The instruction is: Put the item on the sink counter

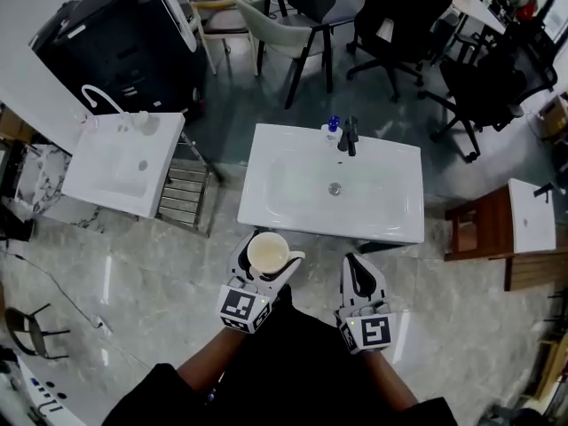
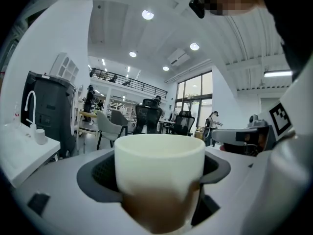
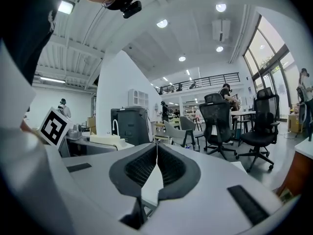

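A cream mug (image 1: 269, 255) with its handle to the right is clamped in my left gripper (image 1: 262, 260), held just short of the near edge of the white sink counter (image 1: 390, 224). In the left gripper view the mug (image 2: 159, 173) fills the space between the dark pads (image 2: 100, 173). My right gripper (image 1: 358, 274) is alongside, shut with nothing in it; its pads (image 3: 173, 170) meet in the right gripper view. A black faucet (image 1: 349, 136) and a small blue bottle (image 1: 333, 125) stand at the counter's far edge.
A second white sink unit (image 1: 124, 162) with a curved white faucet stands to the left, a black cabinet (image 1: 120, 38) behind it. Chairs (image 1: 297, 25) crowd the far side. A wooden stand (image 1: 484, 229) with a small basin is at the right.
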Tool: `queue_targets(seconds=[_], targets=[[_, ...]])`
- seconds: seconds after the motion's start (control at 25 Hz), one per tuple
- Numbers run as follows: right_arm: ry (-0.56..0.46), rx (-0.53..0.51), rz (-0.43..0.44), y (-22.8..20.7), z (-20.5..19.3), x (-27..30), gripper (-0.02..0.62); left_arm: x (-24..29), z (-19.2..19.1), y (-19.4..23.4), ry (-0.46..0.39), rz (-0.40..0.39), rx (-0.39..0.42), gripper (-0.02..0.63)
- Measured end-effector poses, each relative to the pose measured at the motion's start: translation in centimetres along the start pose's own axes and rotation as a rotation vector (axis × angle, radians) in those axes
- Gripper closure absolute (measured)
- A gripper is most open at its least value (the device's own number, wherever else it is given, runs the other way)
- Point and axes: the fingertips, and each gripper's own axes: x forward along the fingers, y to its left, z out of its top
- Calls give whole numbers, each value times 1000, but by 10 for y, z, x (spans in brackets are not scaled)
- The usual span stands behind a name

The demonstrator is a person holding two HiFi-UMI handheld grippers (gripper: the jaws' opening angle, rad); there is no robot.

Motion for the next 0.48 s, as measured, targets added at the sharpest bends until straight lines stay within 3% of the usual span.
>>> queue_targets(seconds=[0.48], targets=[[31, -24, 8, 13, 34, 163, 565, 80, 29, 144, 24, -54, -13, 158]])
